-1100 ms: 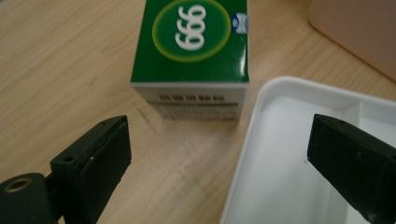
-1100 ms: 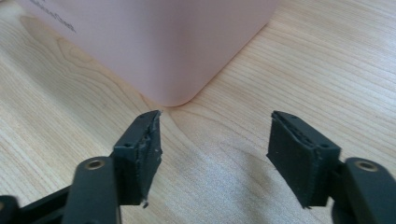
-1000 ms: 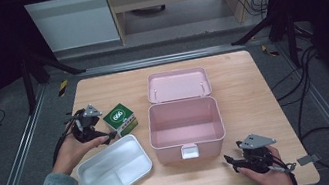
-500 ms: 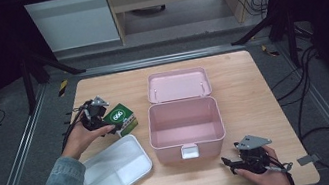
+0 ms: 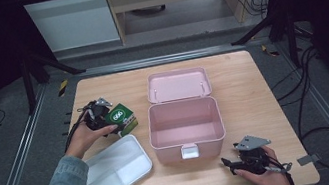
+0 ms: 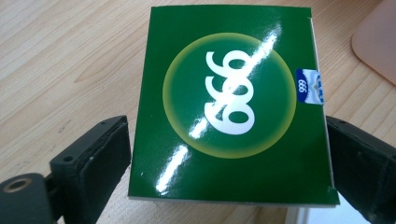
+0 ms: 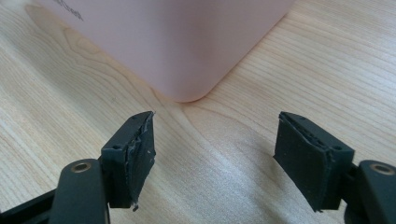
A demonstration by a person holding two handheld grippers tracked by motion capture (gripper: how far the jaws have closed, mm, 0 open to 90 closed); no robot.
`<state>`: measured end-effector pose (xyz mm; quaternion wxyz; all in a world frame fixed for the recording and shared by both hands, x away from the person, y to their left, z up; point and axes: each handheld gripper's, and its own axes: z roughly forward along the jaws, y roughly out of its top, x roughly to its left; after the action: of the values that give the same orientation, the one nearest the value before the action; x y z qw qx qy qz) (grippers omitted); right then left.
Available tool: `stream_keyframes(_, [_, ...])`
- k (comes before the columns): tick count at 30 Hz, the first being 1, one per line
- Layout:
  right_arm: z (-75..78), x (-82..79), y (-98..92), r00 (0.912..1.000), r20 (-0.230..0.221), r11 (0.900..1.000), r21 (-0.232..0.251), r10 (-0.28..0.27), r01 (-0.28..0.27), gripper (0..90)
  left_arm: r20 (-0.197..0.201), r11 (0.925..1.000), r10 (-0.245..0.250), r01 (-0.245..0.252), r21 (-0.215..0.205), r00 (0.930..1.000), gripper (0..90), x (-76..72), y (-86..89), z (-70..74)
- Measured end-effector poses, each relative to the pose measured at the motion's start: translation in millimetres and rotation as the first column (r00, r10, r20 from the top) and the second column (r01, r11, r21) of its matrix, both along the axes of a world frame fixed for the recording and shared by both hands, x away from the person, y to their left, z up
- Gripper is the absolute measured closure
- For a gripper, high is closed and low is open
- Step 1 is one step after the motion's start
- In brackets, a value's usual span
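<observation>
A green box (image 5: 123,119) with a white "666" on its top stands on the wooden table (image 5: 253,88), left of the pink case. My left gripper (image 5: 113,123) reaches it from the left. In the left gripper view the green box (image 6: 233,102) sits between the two black pads (image 6: 105,158), and both pads lie against its sides. My right gripper (image 5: 228,163) rests open on the table near the front edge. In the right gripper view my right gripper (image 7: 215,140) has nothing between its pads, and the pink case's corner (image 7: 187,42) is just beyond the tips.
The pink case (image 5: 172,153) stands open mid-table with its lid (image 5: 178,84) laid back. A white divided tray (image 5: 114,169) lies at the front left, close to the green box. A corner of the pink case (image 6: 379,42) is beside the green box. Cables trail off the right edge.
The left hand has moved right and down to the green box, and the jaws now straddle it. The right gripper has stayed put.
</observation>
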<state>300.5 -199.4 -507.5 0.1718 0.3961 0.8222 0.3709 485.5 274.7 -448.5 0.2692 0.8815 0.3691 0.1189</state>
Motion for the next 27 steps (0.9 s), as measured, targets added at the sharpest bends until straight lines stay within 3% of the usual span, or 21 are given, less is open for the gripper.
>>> stream_keyframes(5, [0.1,0.2,-0.8,1.0,-0.002,1.0,-0.003,-0.003,0.003,28.9,-0.018,1.0,-0.007,0.007,0.005,0.9998,12.6,1.5,-2.0,-2.9])
stream_keyframes(14, [-0.3,0.6,-0.6,1.0,-0.001,1.0,0.0,-0.002,0.002,29.3,-0.007,0.9998,-0.013,0.013,0.017,0.9999,15.7,0.6,-3.4,-1.5])
stream_keyframes(21, [-0.4,0.2,-1.2,1.0,-0.001,1.0,0.001,-0.006,0.006,29.7,0.037,0.9998,-0.018,0.018,-0.003,0.9992,16.5,-2.2,-5.9,5.1])
stream_keyframes(27, [0.6,0.6,-3.0,0.9999,0.006,1.0,0.0,-0.016,0.016,29.9,0.072,0.9988,-0.048,0.047,0.013,0.9963,16.7,-7.5,-8.7,18.8])
